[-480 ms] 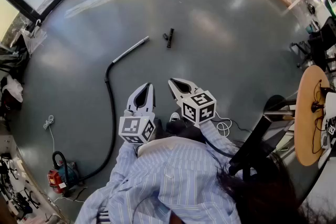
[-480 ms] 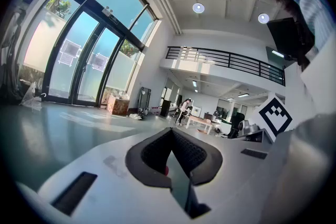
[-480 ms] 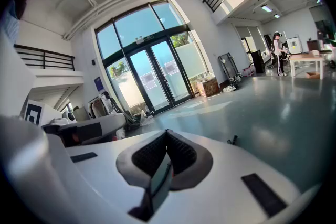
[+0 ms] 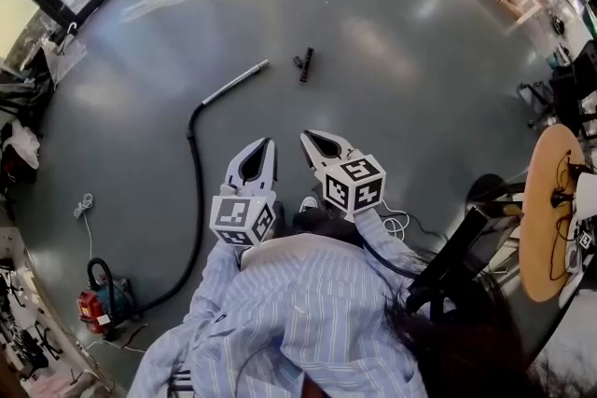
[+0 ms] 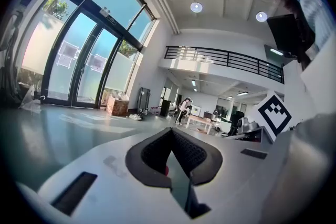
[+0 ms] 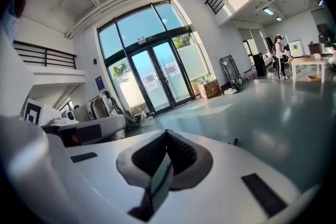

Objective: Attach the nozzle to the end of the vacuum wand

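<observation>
Both grippers are held low in front of the person, side by side near the middle of the head view, above a grey floor (image 4: pixel 401 89). The left gripper (image 4: pixel 268 143) has its fingers pressed together with nothing between them. The right gripper (image 4: pixel 304 136), just beside it at three o'clock, is likewise closed and empty; each gripper's own view shows the dark pads meeting at the tip. The nozzle (image 4: pixel 304 65), a short black piece, lies on the floor at twelve o'clock from the grippers, well apart from them. The wand (image 4: pixel 236 82), a slim silver tube, lies slanting at about eleven o'clock, its free end near the nozzle but not touching it. Its other end joins a black hose (image 4: pixel 196 200) that curves down past the left gripper at nine o'clock to a red vacuum cleaner (image 4: pixel 101 308) at seven o'clock. A round wooden table (image 4: pixel 539 247) stands at three o'clock
</observation>
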Motion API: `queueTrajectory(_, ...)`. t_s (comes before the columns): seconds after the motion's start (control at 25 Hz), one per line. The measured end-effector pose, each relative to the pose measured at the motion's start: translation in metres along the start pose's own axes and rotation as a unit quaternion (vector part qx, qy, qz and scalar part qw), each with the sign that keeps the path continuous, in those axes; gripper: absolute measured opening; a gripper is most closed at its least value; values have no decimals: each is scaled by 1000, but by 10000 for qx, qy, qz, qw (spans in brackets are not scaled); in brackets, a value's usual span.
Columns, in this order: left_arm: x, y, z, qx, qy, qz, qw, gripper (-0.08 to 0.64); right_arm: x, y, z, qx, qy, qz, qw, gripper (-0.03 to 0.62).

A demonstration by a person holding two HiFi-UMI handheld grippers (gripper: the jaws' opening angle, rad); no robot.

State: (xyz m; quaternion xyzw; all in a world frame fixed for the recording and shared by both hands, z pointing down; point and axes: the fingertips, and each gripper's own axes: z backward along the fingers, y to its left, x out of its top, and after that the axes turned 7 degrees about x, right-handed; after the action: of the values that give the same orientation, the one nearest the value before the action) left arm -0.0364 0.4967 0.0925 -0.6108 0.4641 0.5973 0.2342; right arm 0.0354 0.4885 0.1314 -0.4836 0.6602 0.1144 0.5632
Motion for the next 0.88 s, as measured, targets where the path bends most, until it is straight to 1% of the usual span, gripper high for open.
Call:
queueTrajectory(0.2, 0, 0, -1, 14, 21, 35, 10000, 5, 3, -1, 1, 79, -56, -46, 9999, 6)
queueTrajectory(0.44, -7, -1, 0, 67, 90, 17, 9999, 5, -7, -8, 5, 47, 13, -225, 9997, 6)
queueTrajectory(0.76, -12, -7, 3, 119, 135, -38, 9998, 5, -14, -15, 11, 107, 48, -336, 9994, 6)
queueTrajectory(0.88, -17, -5, 8, 160, 211, -6, 9996, 5, -21, -14, 10, 149, 80, -402, 9990, 6)
